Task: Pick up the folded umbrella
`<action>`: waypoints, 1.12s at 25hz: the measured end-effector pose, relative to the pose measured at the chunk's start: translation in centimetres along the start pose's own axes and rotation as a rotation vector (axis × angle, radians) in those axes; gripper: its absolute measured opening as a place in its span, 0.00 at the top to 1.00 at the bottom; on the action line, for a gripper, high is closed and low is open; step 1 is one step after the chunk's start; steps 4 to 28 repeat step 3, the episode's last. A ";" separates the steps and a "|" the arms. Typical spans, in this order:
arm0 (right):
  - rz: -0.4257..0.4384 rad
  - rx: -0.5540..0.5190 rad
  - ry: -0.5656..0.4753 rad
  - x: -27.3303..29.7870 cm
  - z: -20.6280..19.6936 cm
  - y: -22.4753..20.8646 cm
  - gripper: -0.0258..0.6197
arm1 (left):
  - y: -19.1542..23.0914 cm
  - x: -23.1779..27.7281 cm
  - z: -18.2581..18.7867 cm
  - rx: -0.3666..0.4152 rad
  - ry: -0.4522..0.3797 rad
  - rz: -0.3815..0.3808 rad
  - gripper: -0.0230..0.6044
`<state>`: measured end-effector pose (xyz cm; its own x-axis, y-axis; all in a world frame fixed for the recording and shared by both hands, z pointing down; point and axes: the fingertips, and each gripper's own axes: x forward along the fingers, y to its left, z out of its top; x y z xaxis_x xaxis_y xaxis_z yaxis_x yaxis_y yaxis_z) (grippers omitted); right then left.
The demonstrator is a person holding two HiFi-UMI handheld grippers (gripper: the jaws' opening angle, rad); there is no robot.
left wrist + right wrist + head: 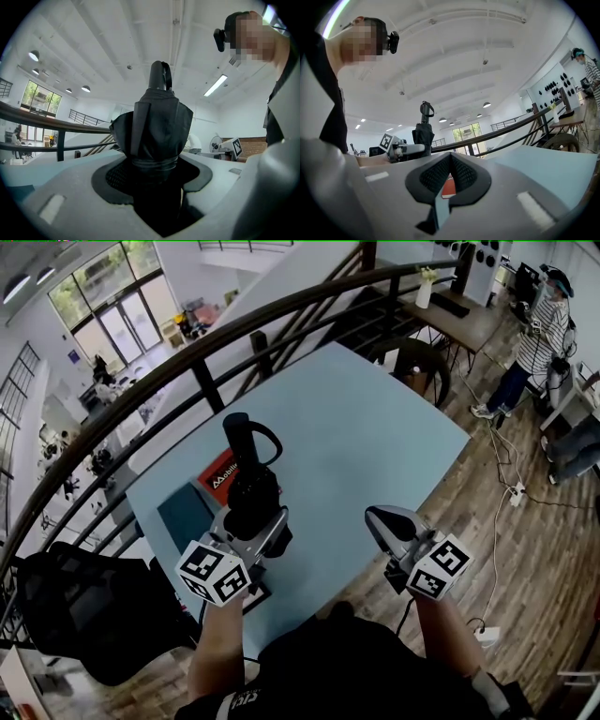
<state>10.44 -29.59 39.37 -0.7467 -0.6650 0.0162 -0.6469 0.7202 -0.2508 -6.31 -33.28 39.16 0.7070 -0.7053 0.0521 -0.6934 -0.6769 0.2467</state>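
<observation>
The folded umbrella (251, 486) stands upright in the left gripper (255, 521), whose jaws clamp the black fabric low down. The end with the strap rises above them. Directly beneath this claw lies a red box (214, 480) on the light blue table (375, 427). To its right, well apart, the right gripper (378, 518) hovers over the table's near edge, jaws pressed together with nothing between them. Beyond both claws runs a dark railing (187, 364).
</observation>
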 end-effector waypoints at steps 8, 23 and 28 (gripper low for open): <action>0.002 0.006 0.003 0.1 -0.3 -0.3 0.96 | 0.1 0.1 0.0 -0.015 -0.003 0.002 0.53; 0.002 0.006 0.003 0.1 -0.3 -0.3 0.96 | 0.1 0.1 0.0 -0.015 -0.003 0.002 0.53; 0.002 0.006 0.003 0.1 -0.3 -0.3 0.96 | 0.1 0.1 0.0 -0.015 -0.003 0.002 0.53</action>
